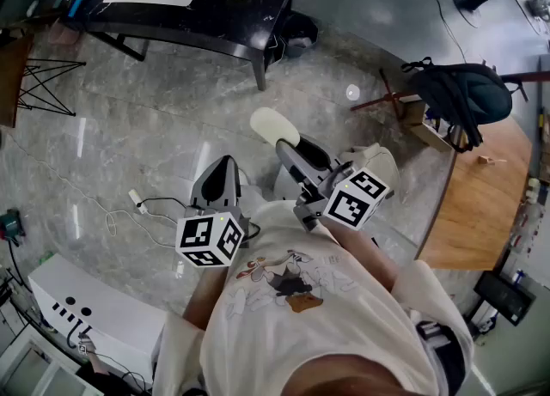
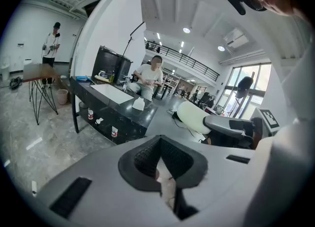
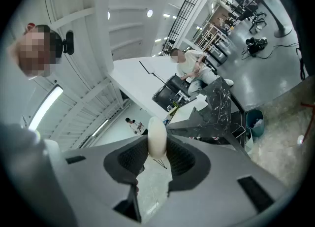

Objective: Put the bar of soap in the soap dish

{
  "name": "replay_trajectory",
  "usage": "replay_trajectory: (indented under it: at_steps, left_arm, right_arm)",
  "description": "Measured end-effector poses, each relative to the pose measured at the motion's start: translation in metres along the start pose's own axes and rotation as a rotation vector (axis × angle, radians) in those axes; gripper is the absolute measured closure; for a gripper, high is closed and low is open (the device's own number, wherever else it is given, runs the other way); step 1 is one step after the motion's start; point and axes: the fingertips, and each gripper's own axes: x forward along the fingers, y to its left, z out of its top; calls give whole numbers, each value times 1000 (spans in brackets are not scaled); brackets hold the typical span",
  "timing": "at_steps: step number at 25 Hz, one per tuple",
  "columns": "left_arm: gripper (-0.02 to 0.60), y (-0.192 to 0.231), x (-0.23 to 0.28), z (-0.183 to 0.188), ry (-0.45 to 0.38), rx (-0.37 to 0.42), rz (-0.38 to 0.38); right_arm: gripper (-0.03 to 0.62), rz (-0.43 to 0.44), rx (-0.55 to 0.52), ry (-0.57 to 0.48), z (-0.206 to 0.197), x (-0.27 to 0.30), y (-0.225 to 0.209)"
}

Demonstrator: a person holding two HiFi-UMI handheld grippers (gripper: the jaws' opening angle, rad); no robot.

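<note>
The bar of soap [image 3: 157,135] is gripped by the right claw [image 1: 290,152], up over the floor [image 1: 155,124]. The left claw [image 2: 160,162] is clenched with nothing in it. The black bench [image 1: 268,3] is seen well apart, with open floor found before its edge.

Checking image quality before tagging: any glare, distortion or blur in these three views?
Head view: fisheye bending, small lamp glare on the glossy grey marble floor, otherwise sharp. Left gripper view: dark round vignette, tall glass windows washed out. Right gripper view: strongly rolled horizon, pale oval bar of soap in focus between the jaws.
</note>
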Motion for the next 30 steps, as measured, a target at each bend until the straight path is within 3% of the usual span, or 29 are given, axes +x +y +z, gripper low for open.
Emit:
replay_trajectory:
  at_steps: [7, 17, 23, 30]
  left_arm:
    - [575, 10, -29, -3, -25, -3, -6]
    - [575, 76, -78, -2, -49, -53, 41]
    - [575, 136, -115, 4, -93, -62, 88]
    - [575, 186, -85, 35, -82, -75, 99]
  right_arm:
    - [473, 3, 6, 19, -35, 5, 29]
    - [473, 36, 21, 32, -61, 49, 63]
    - [473, 49, -28, 33, -79, 89, 87]
    - [473, 42, -8, 57, -71, 151, 75]
